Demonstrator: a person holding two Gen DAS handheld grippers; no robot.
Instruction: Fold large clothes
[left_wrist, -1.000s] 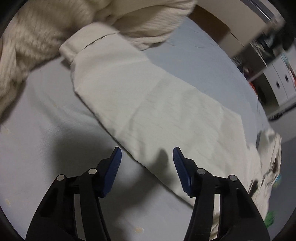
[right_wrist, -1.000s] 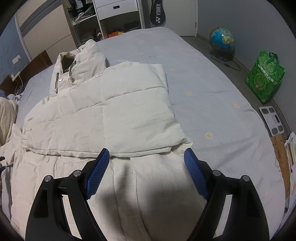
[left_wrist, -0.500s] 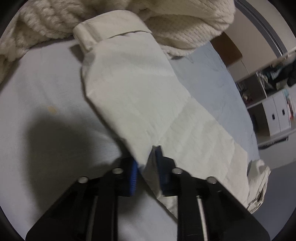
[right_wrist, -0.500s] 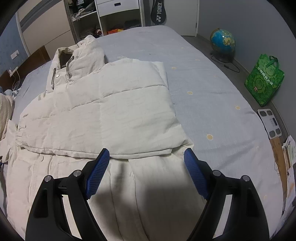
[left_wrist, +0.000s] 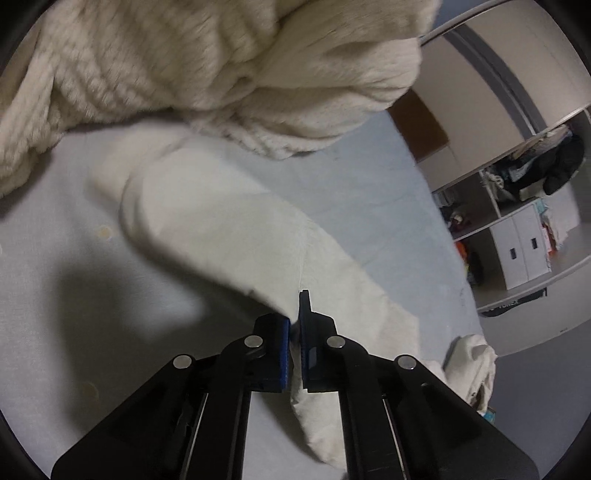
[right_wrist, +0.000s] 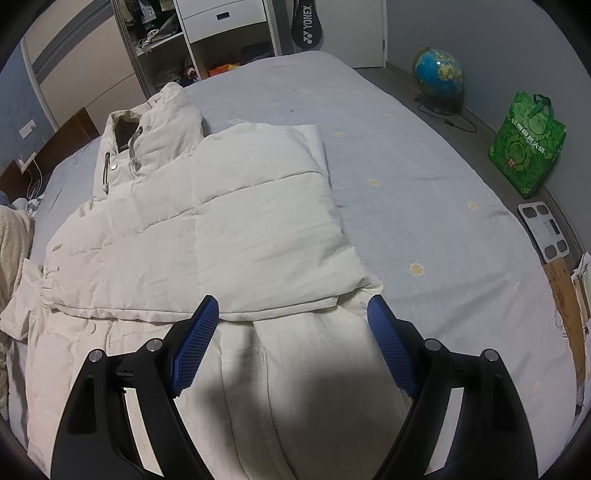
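Cream-coloured padded coat (right_wrist: 207, 236) lies spread flat on a bed covered with a pale blue sheet (right_wrist: 424, 177), which serves as the landmark for everything else. One sleeve (right_wrist: 266, 221) is folded across the chest of the coat, and the hooded collar (right_wrist: 147, 129) with two drawcords points toward the far end of the bed. The hem reaches the near edge of the bed, just under the right gripper (right_wrist: 291, 332).

The right gripper hovers above the lower part of the coat with its two blue pads (right_wrist: 194, 350) spread wide, holding nothing.

In the left wrist view, the left gripper (left_wrist: 294, 332) has its pads pressed together on a fold of the coat's other sleeve (left_wrist: 221, 236), which looks lifted at the pinched fold. The cuff end (left_wrist: 122, 177) of that sleeve is blurred and lies on the sheet (left_wrist: 74, 295), close to a knitted cream blanket (left_wrist: 207, 66) heaped at that side of the bed.

Beyond the far end of the bed stand open shelves with white drawers (right_wrist: 221, 22) and a black racket bag (right_wrist: 308, 24). On the floor beside the bed are a globe (right_wrist: 439, 75), a green shopping bag (right_wrist: 526, 144) and a white bathroom scale (right_wrist: 546, 230).
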